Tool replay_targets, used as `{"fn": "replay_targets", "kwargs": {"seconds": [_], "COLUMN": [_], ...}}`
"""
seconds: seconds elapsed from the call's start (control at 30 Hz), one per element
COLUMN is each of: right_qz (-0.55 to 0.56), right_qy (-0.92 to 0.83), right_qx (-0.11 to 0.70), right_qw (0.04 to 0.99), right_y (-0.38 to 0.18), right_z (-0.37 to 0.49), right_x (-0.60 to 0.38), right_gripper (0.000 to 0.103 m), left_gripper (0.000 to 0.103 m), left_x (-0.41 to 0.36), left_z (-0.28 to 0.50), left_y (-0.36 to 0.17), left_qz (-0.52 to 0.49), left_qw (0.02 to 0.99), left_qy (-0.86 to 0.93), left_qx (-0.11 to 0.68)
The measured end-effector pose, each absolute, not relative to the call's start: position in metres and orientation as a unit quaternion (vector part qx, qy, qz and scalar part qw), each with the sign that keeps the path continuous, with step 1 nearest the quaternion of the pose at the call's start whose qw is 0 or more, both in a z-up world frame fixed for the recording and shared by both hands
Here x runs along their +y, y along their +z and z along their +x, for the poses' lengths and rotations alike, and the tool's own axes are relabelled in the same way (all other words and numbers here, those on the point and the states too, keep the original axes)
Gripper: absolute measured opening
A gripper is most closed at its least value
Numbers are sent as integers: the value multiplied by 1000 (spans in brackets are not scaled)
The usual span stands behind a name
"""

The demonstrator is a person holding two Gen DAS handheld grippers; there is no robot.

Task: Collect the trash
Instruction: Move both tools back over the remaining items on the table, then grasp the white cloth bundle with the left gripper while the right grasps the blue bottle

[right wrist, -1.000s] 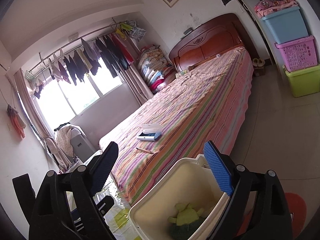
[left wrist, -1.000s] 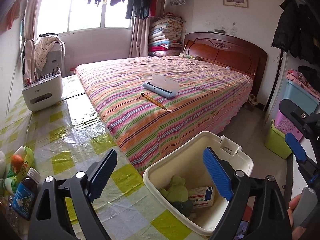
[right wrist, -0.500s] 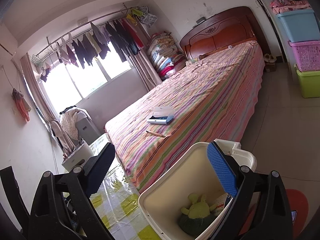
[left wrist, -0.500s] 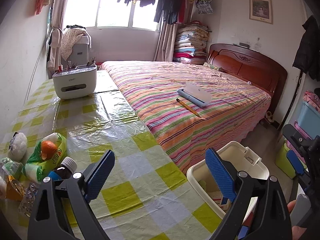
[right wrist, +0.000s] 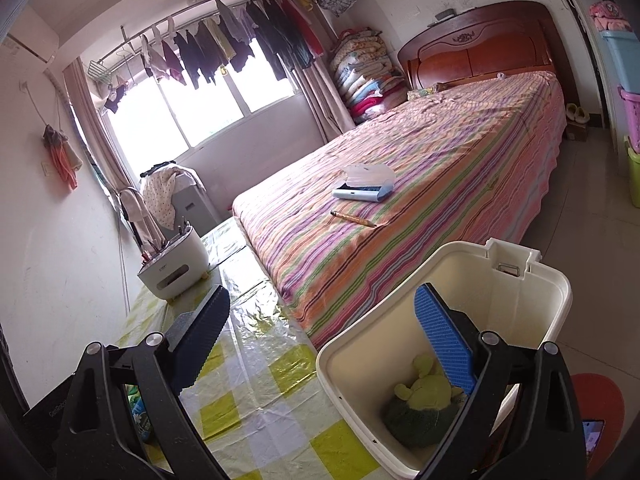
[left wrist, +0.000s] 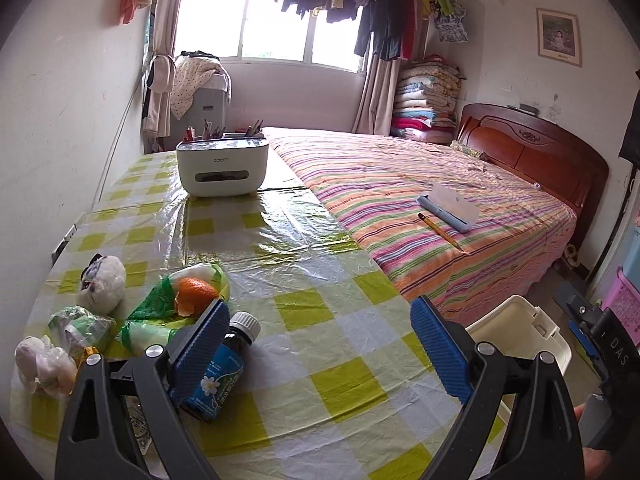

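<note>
My left gripper hangs open over the checked table, with only tablecloth between its blue pads. Its left finger stands against a dark bottle with a blue label. Further left lie an orange peel on a green-white bag, a white fluffy ball and crumpled wrappers. The cream bin stands off the table's right edge. My right gripper is open too, and its right finger hangs over the bin, which holds a green soft lump.
A white organiser with pens stands at the table's far end. The striped bed runs along the table's right side, carrying a blue case and a pencil. Coloured crates line the right wall. A red mat lies beside the bin.
The left gripper has swung left from above the bin to the trash pile, which now fills the lower left. The right gripper has rolled and shifted, showing more of the table. Both stay open.
</note>
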State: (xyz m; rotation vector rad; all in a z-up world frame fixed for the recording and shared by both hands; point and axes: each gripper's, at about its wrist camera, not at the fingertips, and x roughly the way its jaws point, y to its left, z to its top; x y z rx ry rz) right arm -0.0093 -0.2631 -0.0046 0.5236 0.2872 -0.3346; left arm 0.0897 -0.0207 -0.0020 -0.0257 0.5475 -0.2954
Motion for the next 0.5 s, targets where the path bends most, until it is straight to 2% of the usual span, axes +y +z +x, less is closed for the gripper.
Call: {"fn": "replay_targets", "kwargs": {"seconds": [0.5], "right_qz": [206], "right_qy": [-67], "right_qx": [212], "right_qw": [953], "right_y": [-17], "right_z": [35], "right_x": [-189], "right_gripper": [92], "left_gripper": [89], "left_x": [108], "left_z": [81], "left_y": [11], "left_qz": [-44], "left_qw": [966], "left_qy": [-26], "left_qx": [252]}}
